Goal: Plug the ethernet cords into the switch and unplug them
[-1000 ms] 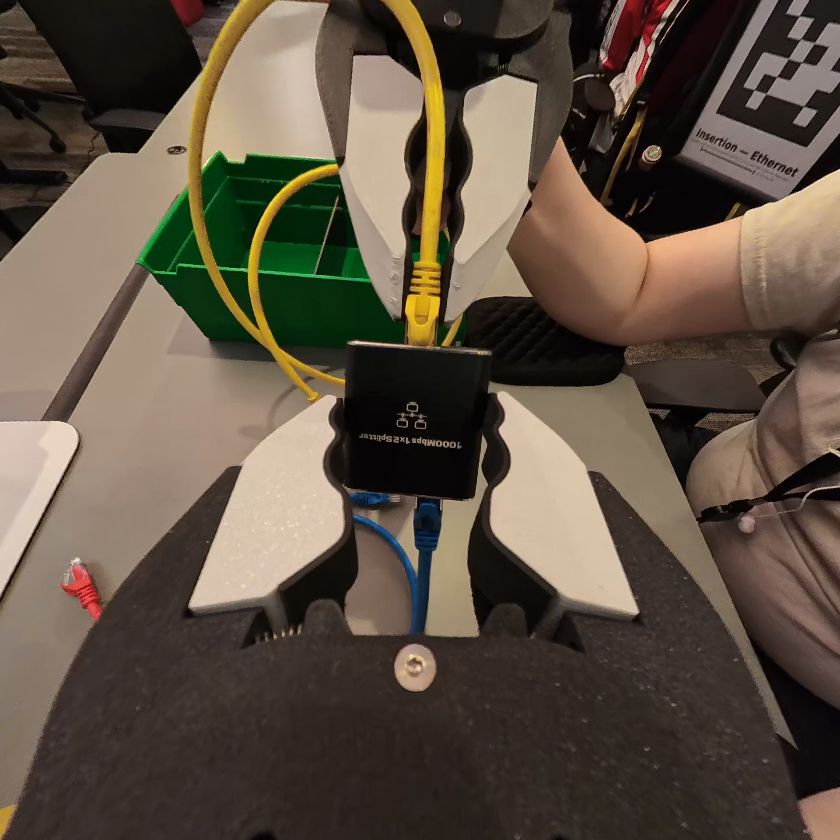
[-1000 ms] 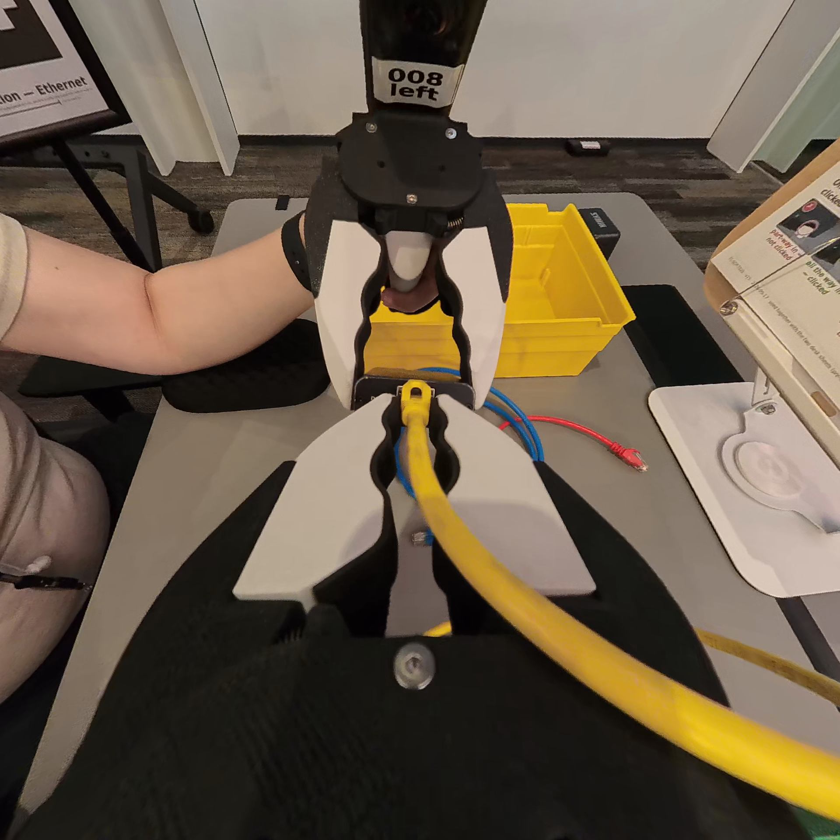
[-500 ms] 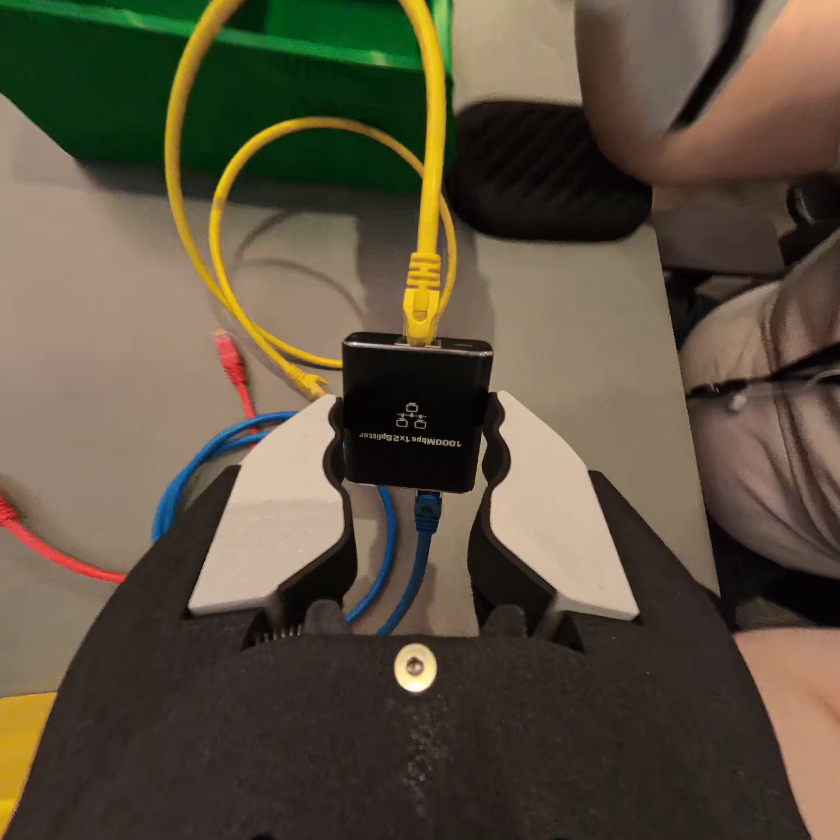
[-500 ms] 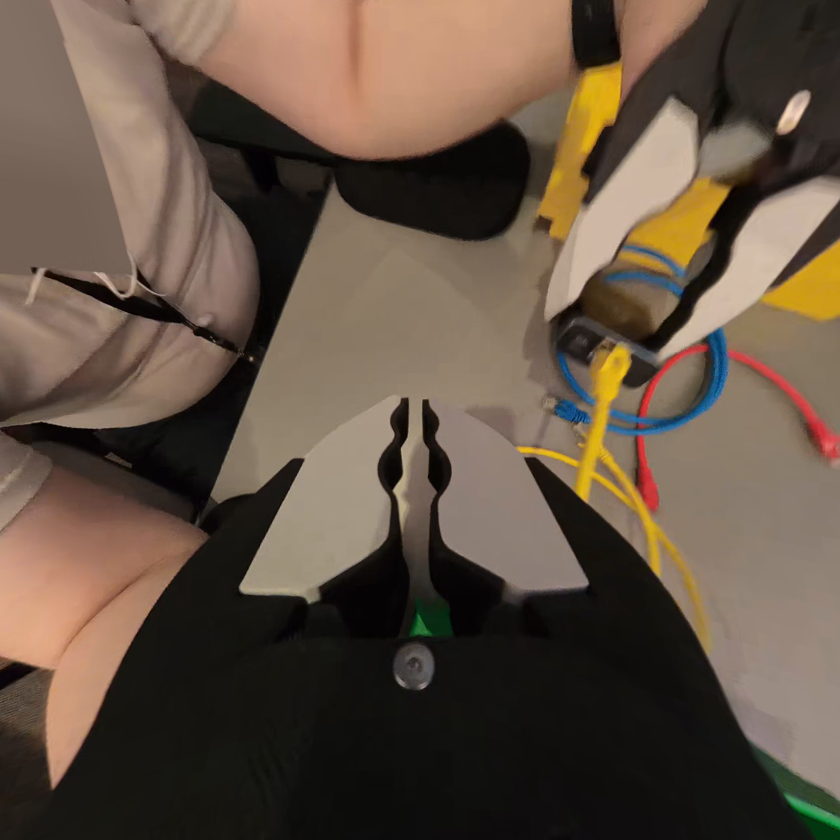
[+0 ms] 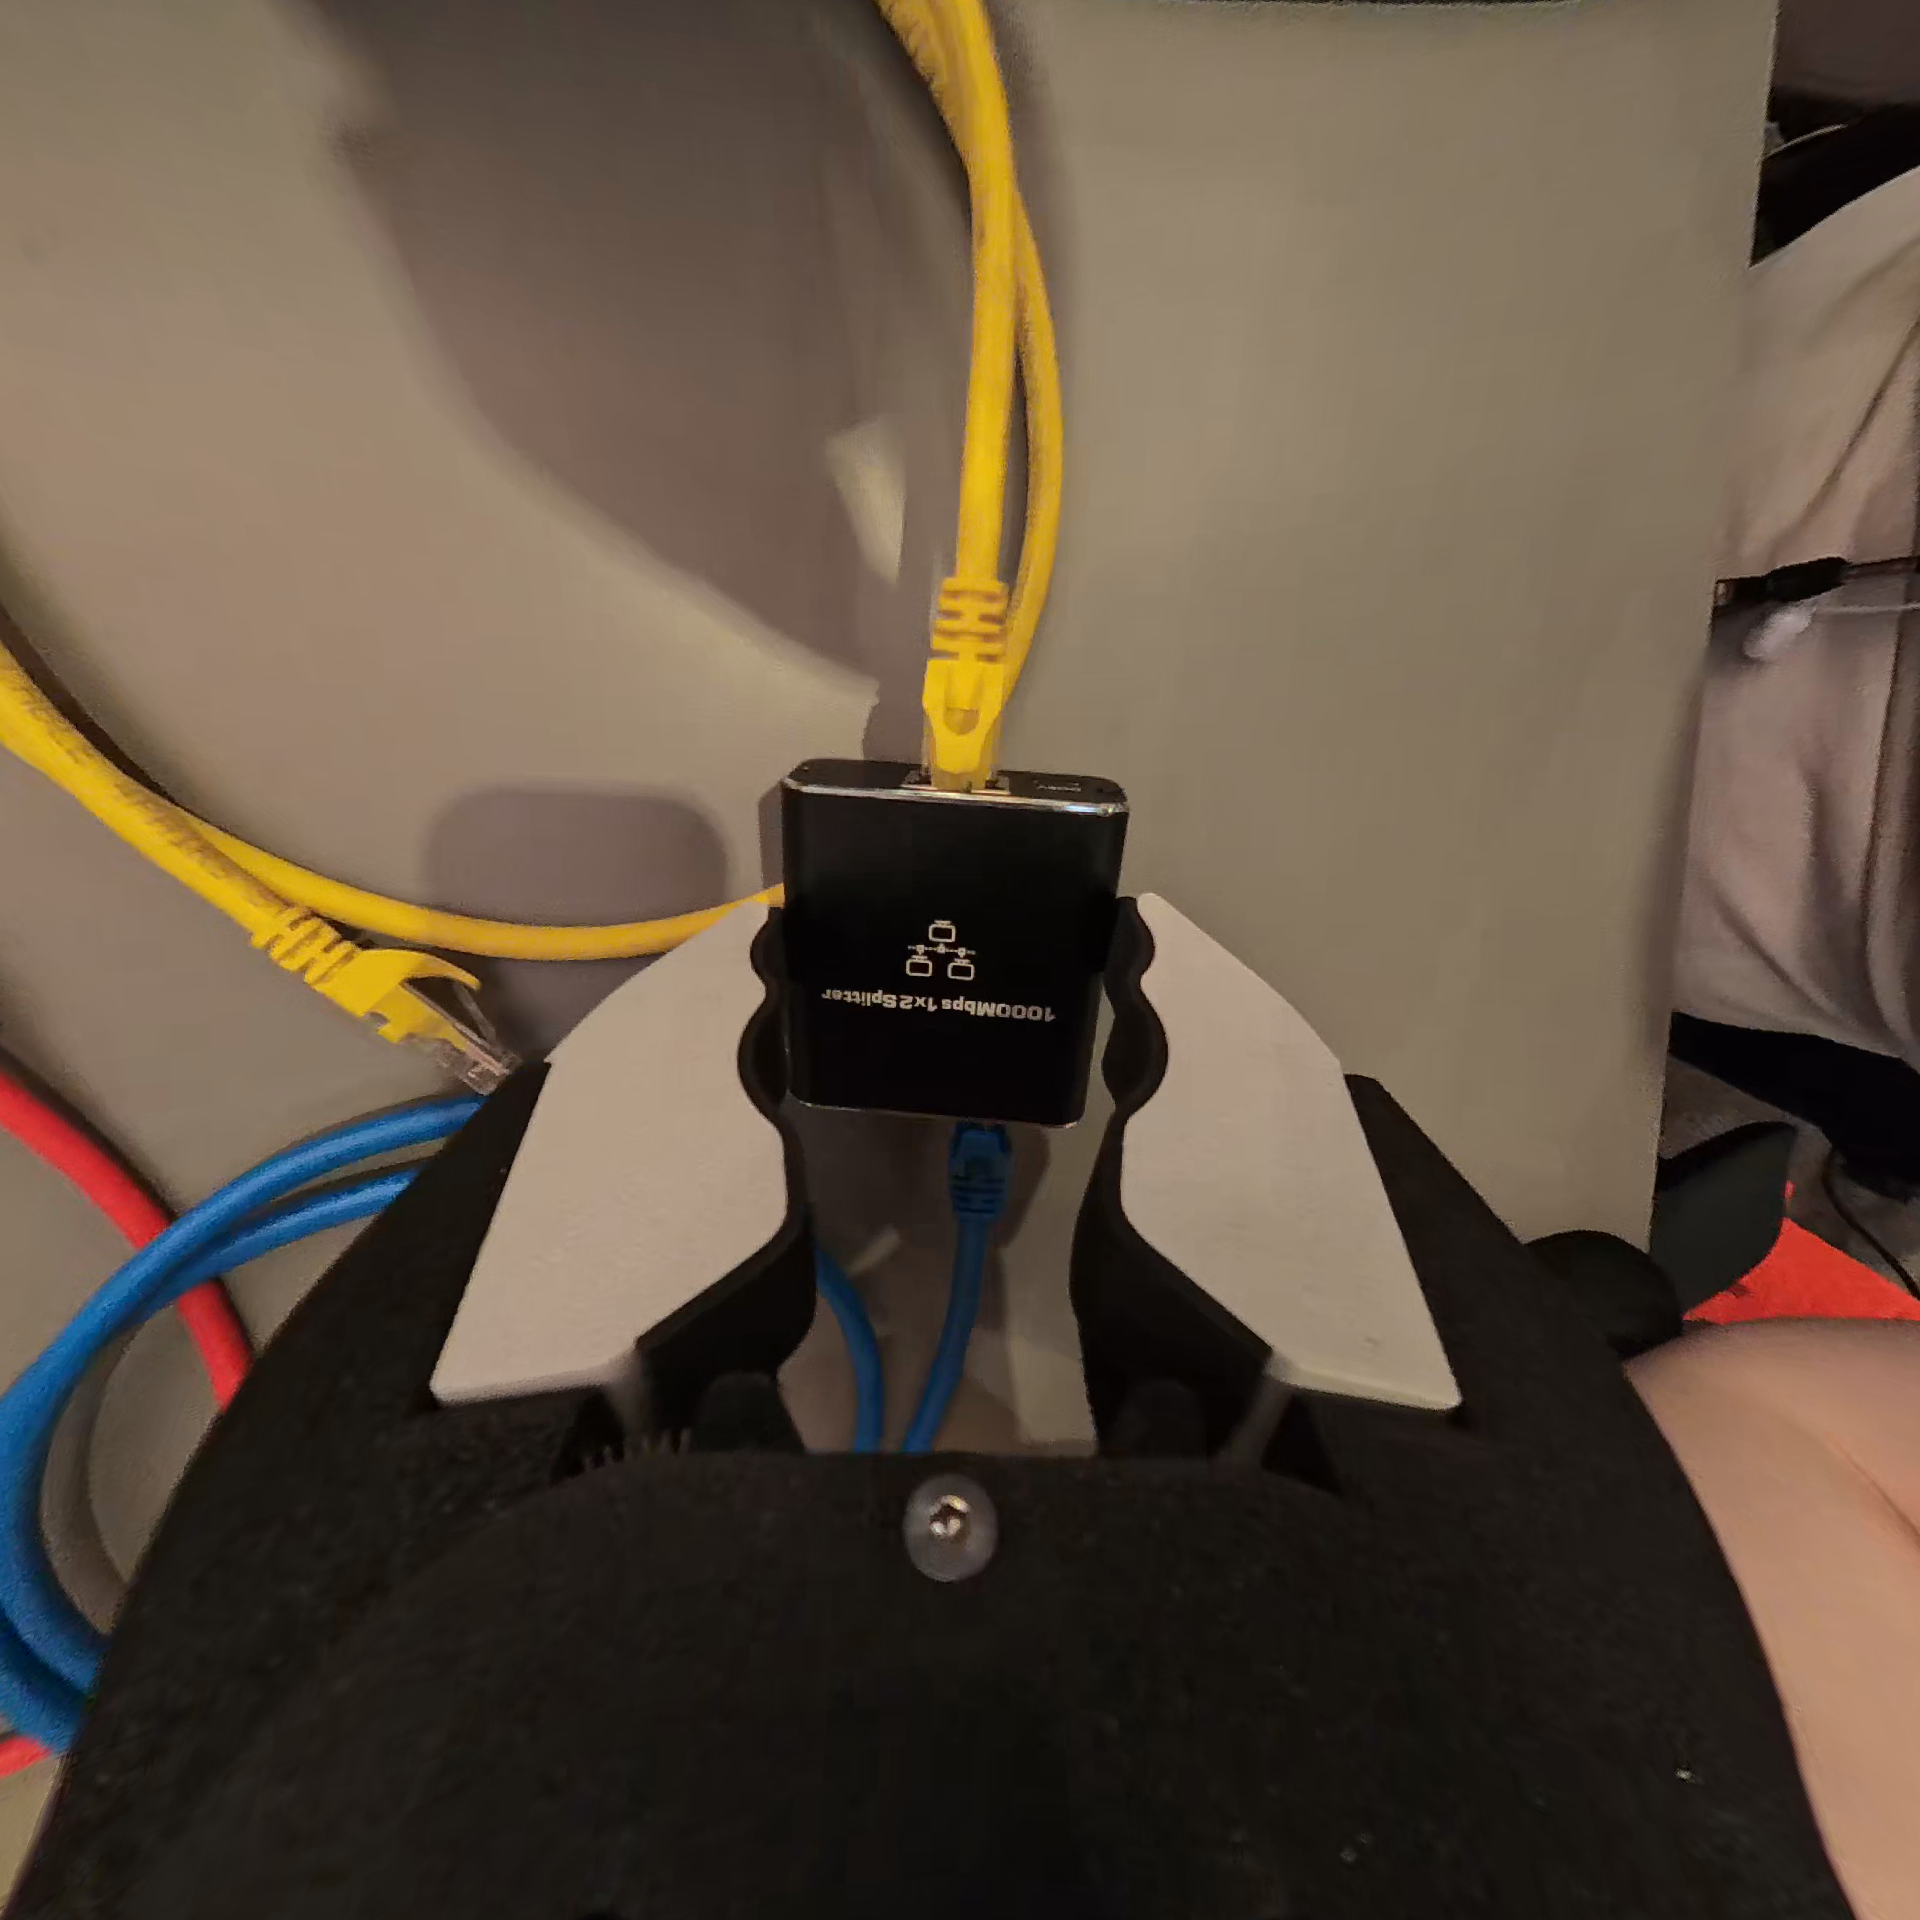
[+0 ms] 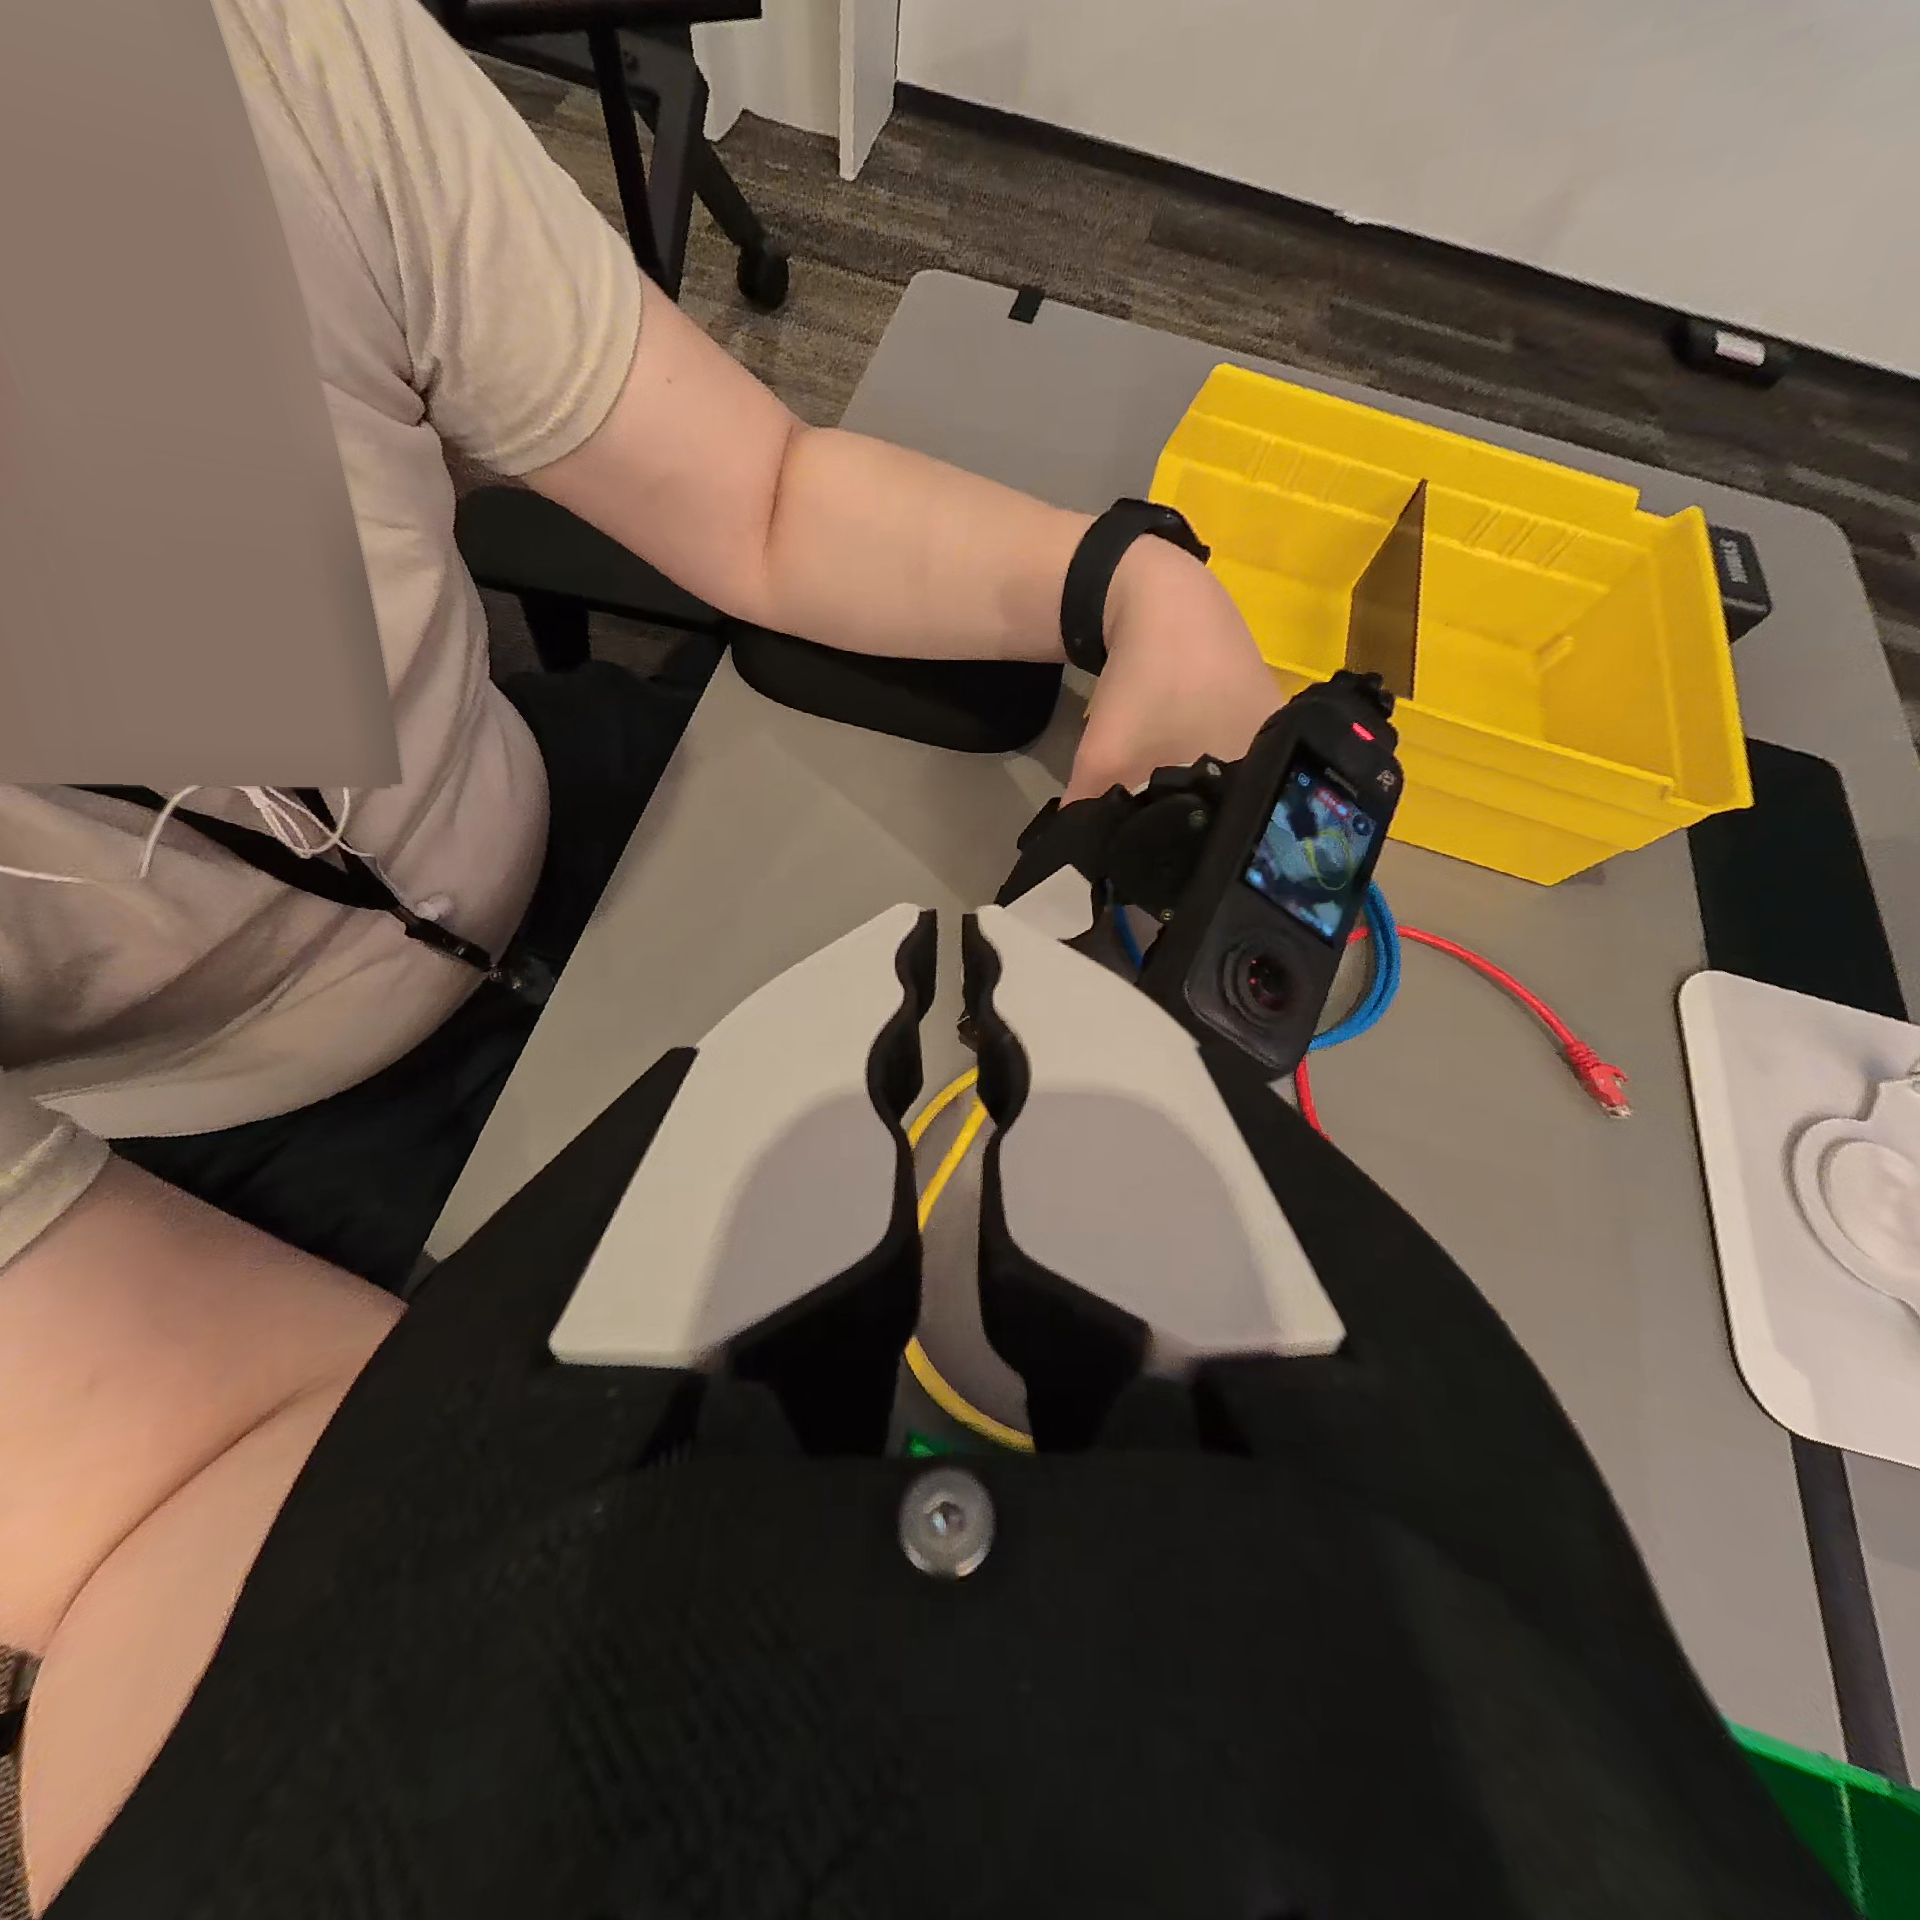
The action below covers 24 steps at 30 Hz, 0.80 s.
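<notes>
Grey table (image 5: 1351, 520): L gripper (image 5: 940, 997) clamping switch (image 5: 948, 935), steadying plugged yellow cord (image 5: 966, 675); R gripper (image 6: 948, 925) idling near-closed, empty.

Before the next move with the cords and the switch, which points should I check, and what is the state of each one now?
1. Left gripper holds the switch by its sides: ok.
2. Yellow plug sits in the far port: ok; whether latched, cannot tell.
3. Blue plug under the near end: seated or not, cannot tell.
4. Right gripper holds nothing, its fingers almost closed: ok.
5. Free yellow plug lies loose on the table, in reach: ok.
6. Red cord lies apart from the switch, unplugged: ok.
</notes>
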{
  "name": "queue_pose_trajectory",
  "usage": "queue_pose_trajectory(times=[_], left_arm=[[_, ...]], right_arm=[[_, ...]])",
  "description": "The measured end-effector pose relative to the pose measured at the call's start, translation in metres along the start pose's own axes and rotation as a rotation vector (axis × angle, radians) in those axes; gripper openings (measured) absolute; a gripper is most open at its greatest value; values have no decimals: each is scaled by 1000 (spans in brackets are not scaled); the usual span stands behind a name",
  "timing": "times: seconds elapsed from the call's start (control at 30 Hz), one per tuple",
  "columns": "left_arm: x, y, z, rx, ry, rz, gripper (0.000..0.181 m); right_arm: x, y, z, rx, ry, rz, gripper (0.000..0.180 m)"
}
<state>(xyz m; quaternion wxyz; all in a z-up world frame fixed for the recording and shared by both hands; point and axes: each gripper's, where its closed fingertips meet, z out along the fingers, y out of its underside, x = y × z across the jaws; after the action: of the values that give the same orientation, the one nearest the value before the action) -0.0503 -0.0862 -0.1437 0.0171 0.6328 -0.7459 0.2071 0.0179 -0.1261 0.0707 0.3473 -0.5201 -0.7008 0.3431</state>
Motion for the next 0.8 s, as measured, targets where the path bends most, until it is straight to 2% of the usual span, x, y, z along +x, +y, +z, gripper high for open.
queue_pose_trajectory(times=[0.23,0.3,0.33,0.47,0.53,0.63,0.8], left_arm=[[5,-9,-16,80,20,-19,52],[1,-14,-29,127,3,-62,43],[-5,-20,-36,177,-34,-79,36],[-61,-38,-71,400,-316,-183,34],[-92,-37,-80,453,-426,-270,30],[-128,-21,-72,336,-544,-374,28],[-145,-22,-47,167,-609,-400,31]], right_arm=[[-12,-8,-24,77,37,-68,6],[-14,-10,-31,105,57,-90,6],[-15,-11,-35,116,69,-98,6],[-17,-8,-49,147,108,-121,6],[-16,-7,-57,165,136,-119,6],[-18,-8,-69,211,159,-126,6],[-21,-4,-77,231,173,-139,6]])
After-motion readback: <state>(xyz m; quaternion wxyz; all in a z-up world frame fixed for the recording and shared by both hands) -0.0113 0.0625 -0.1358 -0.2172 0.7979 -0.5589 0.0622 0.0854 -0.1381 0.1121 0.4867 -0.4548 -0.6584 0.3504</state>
